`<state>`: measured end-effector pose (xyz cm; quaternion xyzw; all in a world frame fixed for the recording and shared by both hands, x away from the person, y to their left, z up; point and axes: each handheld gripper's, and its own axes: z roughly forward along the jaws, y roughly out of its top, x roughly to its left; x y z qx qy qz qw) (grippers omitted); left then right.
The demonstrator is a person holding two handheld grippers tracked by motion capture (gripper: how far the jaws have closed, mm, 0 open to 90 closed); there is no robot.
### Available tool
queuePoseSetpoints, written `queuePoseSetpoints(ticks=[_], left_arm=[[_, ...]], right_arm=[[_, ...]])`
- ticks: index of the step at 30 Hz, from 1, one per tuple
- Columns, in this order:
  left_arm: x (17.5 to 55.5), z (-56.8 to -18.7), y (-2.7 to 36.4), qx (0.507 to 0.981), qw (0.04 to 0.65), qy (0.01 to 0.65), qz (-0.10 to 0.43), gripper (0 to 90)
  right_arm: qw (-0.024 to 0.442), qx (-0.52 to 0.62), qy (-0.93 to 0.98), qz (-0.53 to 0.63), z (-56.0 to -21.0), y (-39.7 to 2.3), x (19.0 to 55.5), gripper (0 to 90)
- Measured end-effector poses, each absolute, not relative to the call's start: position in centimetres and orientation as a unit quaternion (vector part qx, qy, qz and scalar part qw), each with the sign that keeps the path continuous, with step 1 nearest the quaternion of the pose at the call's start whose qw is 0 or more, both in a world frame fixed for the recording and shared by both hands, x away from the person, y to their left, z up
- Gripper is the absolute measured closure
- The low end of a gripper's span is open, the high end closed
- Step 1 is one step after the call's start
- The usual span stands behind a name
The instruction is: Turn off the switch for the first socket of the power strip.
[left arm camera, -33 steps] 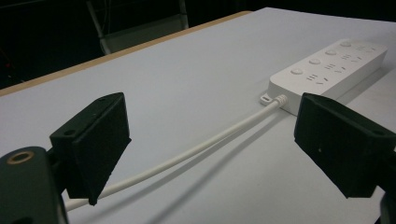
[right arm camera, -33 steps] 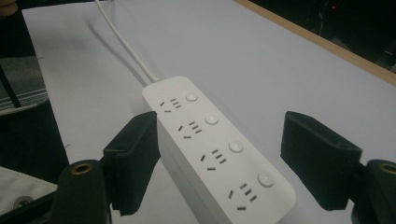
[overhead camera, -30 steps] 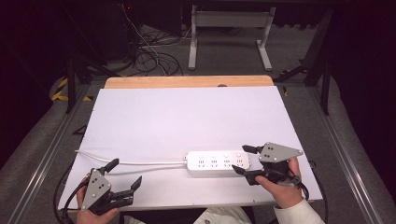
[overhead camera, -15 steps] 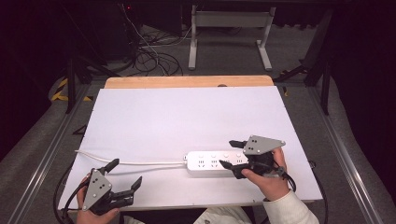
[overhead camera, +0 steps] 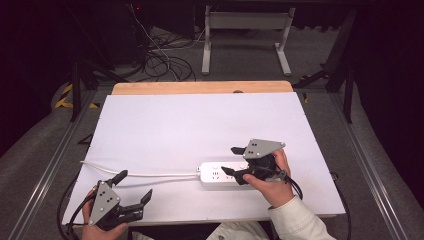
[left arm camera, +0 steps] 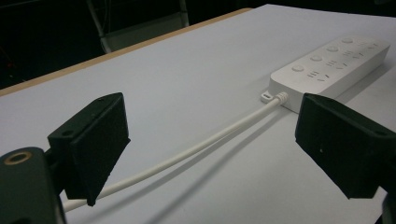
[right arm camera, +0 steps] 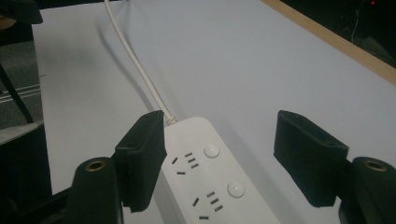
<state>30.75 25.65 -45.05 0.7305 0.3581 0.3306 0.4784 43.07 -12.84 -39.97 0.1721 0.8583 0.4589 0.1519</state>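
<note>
Broadly, a table [overhead camera: 200,120] with a white top and a wooden far edge takes up the middle of the high view, from the centre down to the lower edge of the frame. On it, in the lower middle of that frame, lies a white power strip [overhead camera: 222,175], its length running left to right. In the right gripper view the strip sits at lower centre, showing sockets and round buttons; in the left gripper view it lies at the upper right.

A white cable [overhead camera: 140,173] leaves the strip's left end and runs across the lower left of the high view toward the table's left edge.

The right gripper [overhead camera: 234,161], held in a hand [overhead camera: 275,185] at the lower right of centre, hangs over the strip. Its jaws have just been closing a little, yet they stand spread, one on each side of the strip's cable end, and the pads do not press on it.

The left gripper [overhead camera: 134,186] sits at the lower left corner of the high view, near the table's front edge, well apart from the strip. Its jaws are spread wide, with nothing clamped; the cable passes on the table beyond them.
</note>
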Motion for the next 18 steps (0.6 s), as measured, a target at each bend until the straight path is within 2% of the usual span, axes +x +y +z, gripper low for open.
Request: queuePoseSetpoints(ticks=[10, 11, 12, 13, 15, 16, 18], left_arm=[[30.8, -45.1, 25.6, 0.731, 0.478, 0.358, 0.331, 10.4], [30.7, -45.1, 25.6, 0.731, 0.478, 0.358, 0.332, 10.4], [30.7, -45.1, 25.6, 0.73, 0.478, 0.357, 0.332, 10.4], [30.7, -45.0, 25.6, 0.73, 0.478, 0.357, 0.333, 10.3], [30.7, -45.1, 25.6, 0.73, 0.479, 0.36, 0.329, 10.4], [30.7, -45.1, 25.6, 0.73, 0.479, 0.361, 0.329, 10.4], [30.7, -45.1, 25.5, 0.73, 0.479, 0.361, 0.329, 10.4]], right_arm=[[0.148, 0.168, 0.863, 0.452, -40.2, -12.1, 43.6, 34.8], [0.146, 0.174, 0.864, 0.45, -40.2, -12.0, 43.7, 38.9], [0.146, 0.174, 0.864, 0.45, -40.2, -12.0, 43.7, 38.9], [0.134, 0.183, 0.864, 0.45, -40.3, -11.9, 43.9, 42.6], [0.11, 0.185, 0.864, 0.456, -40.3, -11.8, 44.2, 55.9], [0.11, 0.185, 0.864, 0.456, -40.3, -11.8, 44.2, 55.9], [0.085, 0.183, 0.864, 0.462, -40.4, -11.6, 44.4, 63.7]])
